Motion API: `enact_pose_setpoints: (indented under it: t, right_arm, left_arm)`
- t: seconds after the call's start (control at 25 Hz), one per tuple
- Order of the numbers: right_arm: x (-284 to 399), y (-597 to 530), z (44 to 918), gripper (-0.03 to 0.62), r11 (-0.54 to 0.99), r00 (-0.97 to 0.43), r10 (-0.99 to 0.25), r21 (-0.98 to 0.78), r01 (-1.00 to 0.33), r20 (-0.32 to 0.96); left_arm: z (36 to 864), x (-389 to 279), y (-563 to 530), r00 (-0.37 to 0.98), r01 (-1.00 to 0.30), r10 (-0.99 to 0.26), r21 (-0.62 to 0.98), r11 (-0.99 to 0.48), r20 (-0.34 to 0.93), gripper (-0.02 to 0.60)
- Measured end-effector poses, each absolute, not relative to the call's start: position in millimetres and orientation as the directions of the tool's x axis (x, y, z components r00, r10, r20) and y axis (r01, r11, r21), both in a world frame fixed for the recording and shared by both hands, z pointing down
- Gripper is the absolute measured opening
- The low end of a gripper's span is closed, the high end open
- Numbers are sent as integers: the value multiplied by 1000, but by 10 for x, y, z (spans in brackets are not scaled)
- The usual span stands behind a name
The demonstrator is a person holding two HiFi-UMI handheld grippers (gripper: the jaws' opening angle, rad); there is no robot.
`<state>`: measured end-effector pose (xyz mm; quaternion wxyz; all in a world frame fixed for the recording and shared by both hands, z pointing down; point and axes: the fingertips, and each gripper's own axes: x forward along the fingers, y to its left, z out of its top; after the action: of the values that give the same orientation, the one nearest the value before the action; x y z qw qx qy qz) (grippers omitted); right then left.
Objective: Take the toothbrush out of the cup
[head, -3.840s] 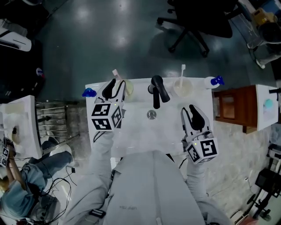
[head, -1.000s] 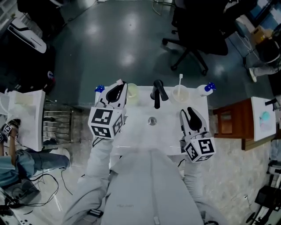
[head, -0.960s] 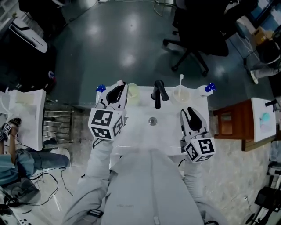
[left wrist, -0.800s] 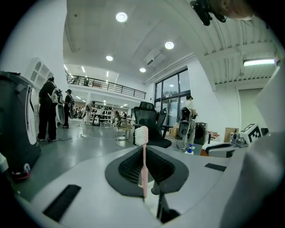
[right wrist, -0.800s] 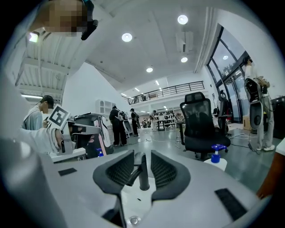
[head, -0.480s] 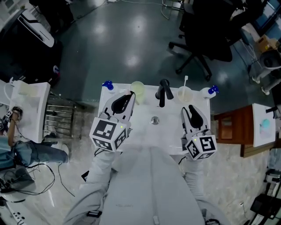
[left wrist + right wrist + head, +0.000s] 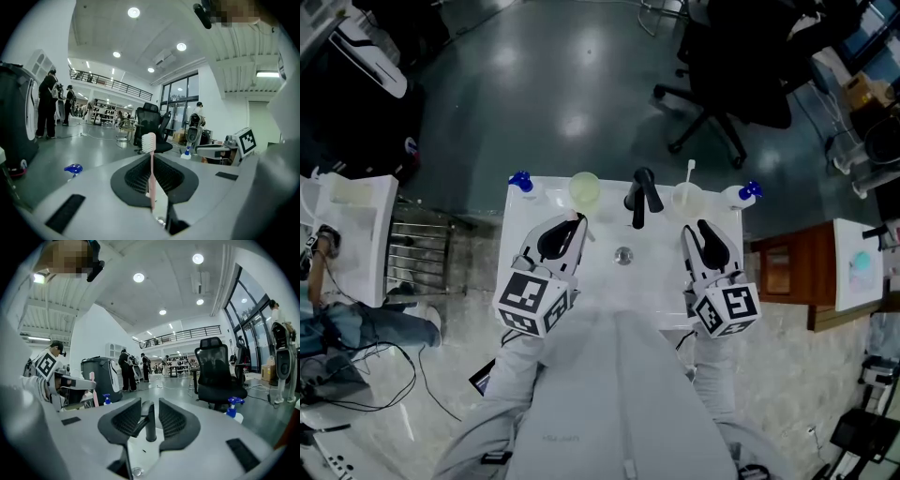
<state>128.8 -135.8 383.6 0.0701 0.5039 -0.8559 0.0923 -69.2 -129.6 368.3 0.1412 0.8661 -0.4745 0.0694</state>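
Your left gripper [image 7: 572, 225] is clamped on the pink toothbrush [image 7: 151, 173]: jaws together on the handle, bristle head standing upright above them. The brush is clear of the pale green cup [image 7: 584, 190], which sits just ahead of the gripper at the back of the white worktop [image 7: 656, 281] and looks empty.

Your right gripper [image 7: 697, 228] has its jaws apart with nothing in them. It only looks past them at the black faucet [image 7: 639, 194].

Extraction looks done to me. What's left, if anything, is setting the brush down. Note a second cup [image 7: 685, 196] right of the faucet holds a white toothbrush [image 7: 690, 172], untouched.
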Motion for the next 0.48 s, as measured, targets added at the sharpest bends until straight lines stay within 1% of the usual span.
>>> enact_pose_setpoints:
  t: [0.24,0.48]
  right_arm:
    - [1317,-1520,3910,106,488,-482,-842,-41,-872,244]
    - [1394,-1763,4140,106,485,-464,-833,-6,-875,301]
  left_arm:
    - [3752,-561,-1329,563,-826,-782,192,-530,266,35]
    - [3833,-427,-1329,585,-811,-759,194,-552,286,35]
